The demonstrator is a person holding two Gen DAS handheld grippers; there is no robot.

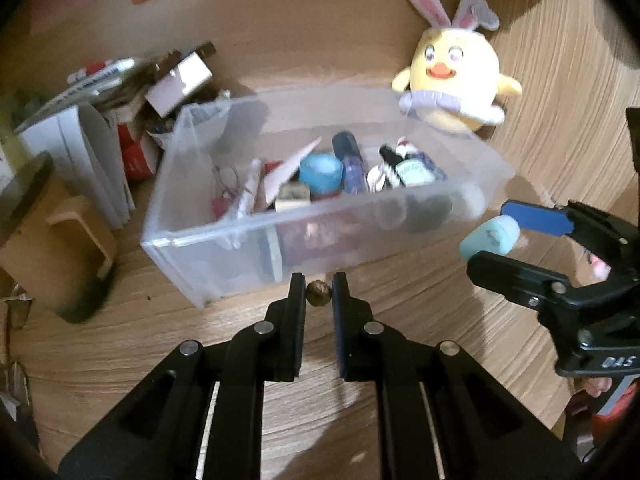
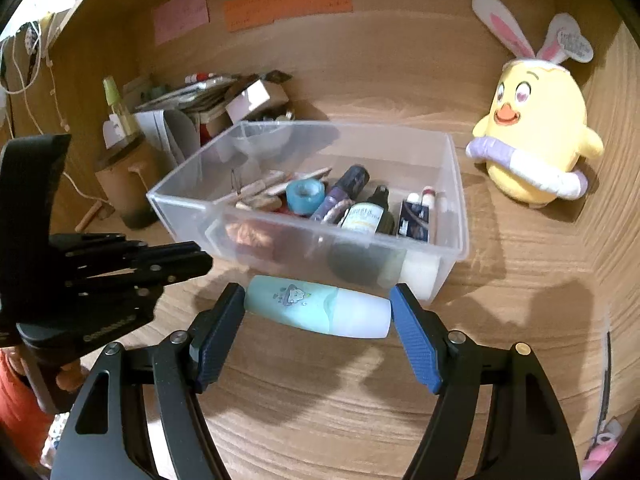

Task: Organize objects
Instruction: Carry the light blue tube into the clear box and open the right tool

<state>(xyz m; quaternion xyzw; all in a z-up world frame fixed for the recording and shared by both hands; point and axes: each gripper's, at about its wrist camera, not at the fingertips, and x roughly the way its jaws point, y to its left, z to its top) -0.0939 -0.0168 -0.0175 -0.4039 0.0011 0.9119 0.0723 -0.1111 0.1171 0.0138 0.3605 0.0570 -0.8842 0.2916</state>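
Left gripper (image 1: pixel 319 294): jaws nearly together, clamped on a small round brown nut-like object (image 1: pixel 318 294) pinched between the fingertips, just in front of the bin's near wall at 12 o'clock in the left wrist view.
Right gripper (image 2: pixel 318 308): jaws spread wide but pressing both ends of a pale mint-green cylindrical tube with a translucent white cap and a cartoon print (image 2: pixel 318 306); the tube lies crosswise between the blue pads (image 2: pixel 414 346), close to the bin's front wall.
Same tube from the left wrist: seen end-on at 3 o'clock (image 1: pixel 490 237), held in the right gripper (image 1: pixel 496 236) beside the bin's right front corner.
Left gripper from the right wrist: black linkage at 9 o'clock (image 2: pixel 200 258), tips near the bin's left front corner.
Bin: clear rectangular plastic storage bin (image 2: pixel 460 184) on the wood-grain tabletop (image 2: pixel 360 400), at 12 o'clock in both views.
Bin contents: roll of light blue tape (image 2: pixel 305 196), dark purple bottle (image 2: pixel 340 192), dark dropper bottle with pale label (image 2: pixel 370 212), wooden clothespins (image 2: pixel 264 188), small dark blue box (image 2: pixel 416 220), all crowded toward the near side.
Plush: yellow chick plush toy with rabbit ears and a lilac swim ring (image 2: pixel 536 140), upright at 2 o'clock, well apart from the bin.
Clutter: stack of papers and small boxes (image 2: pixel 216 96) at 11 o'clock behind the bin; brown cardboard holder (image 1: pixel 56 248) at 9 o'clock in the left wrist view.
Back wall: pink, green and orange sticky notes (image 2: pixel 288 0) at 12 o'clock.
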